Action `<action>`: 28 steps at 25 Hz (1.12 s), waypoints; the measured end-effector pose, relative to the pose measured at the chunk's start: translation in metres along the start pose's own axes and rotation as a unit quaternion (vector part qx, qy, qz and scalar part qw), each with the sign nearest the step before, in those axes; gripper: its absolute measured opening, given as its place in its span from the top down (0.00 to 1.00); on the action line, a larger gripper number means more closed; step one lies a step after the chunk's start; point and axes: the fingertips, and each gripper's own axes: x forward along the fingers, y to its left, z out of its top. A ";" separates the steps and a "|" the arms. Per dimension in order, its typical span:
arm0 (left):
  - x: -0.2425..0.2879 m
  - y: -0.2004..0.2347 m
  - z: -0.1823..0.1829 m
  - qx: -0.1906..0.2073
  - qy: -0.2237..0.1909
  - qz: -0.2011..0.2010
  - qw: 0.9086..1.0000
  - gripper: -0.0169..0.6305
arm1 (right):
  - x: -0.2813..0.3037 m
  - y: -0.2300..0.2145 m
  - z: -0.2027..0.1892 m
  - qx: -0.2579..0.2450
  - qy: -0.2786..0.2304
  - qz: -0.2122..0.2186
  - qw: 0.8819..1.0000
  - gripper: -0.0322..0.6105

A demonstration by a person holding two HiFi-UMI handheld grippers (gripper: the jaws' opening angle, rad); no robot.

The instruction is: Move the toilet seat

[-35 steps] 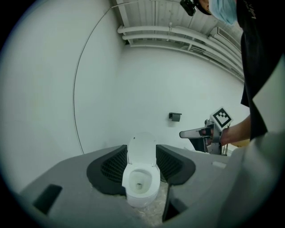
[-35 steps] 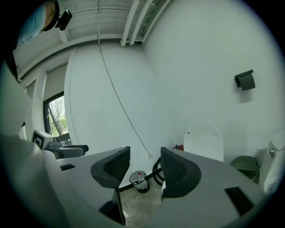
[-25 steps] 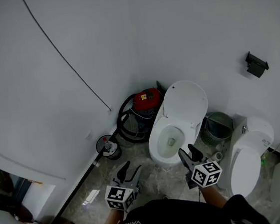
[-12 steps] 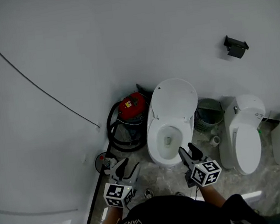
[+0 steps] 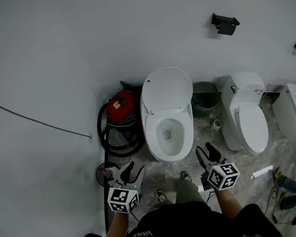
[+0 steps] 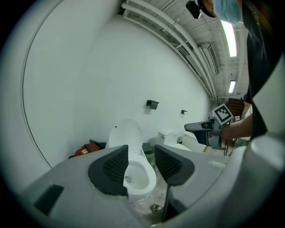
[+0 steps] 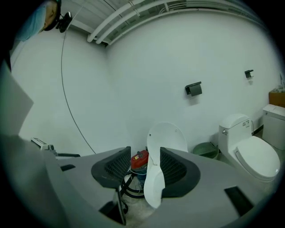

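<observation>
Toilet seat [image 5: 166, 89] stood tipped up, a smooth glossy white oval leaning against the plain white wall [image 5: 102, 41] behind the open bowl [image 5: 166, 134]; whether a separate ring lay on the rounded rim I could not tell. A red vacuum cleaner [image 5: 119, 107] with a coiled black hose crowded the bowl's left edge, and a round green bin [image 5: 205, 95] sat just beside its right rear. A second toilet [image 5: 249, 117], lid down, stood further right. Mottled stone floor [image 5: 162, 175] lay open in front of the bowl. The left gripper [image 5: 132, 171] hung low near the vacuum, jaws closing on nothing; the right gripper [image 5: 206, 151] hovered at the bowl's front right, jaws apart and empty
</observation>
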 end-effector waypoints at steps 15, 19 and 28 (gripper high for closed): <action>0.062 0.030 -0.075 -0.017 0.069 -0.015 0.997 0.69 | 0.041 -0.034 -0.083 0.047 0.060 -0.031 0.997 0.65; 0.080 0.032 -0.103 -0.035 0.096 -0.008 0.995 0.69 | 0.051 -0.050 -0.112 0.060 0.090 -0.034 0.994 0.64; 0.123 0.037 -0.175 -0.087 0.154 -0.002 0.984 0.64 | 0.079 -0.096 -0.188 0.083 0.158 -0.050 0.983 0.59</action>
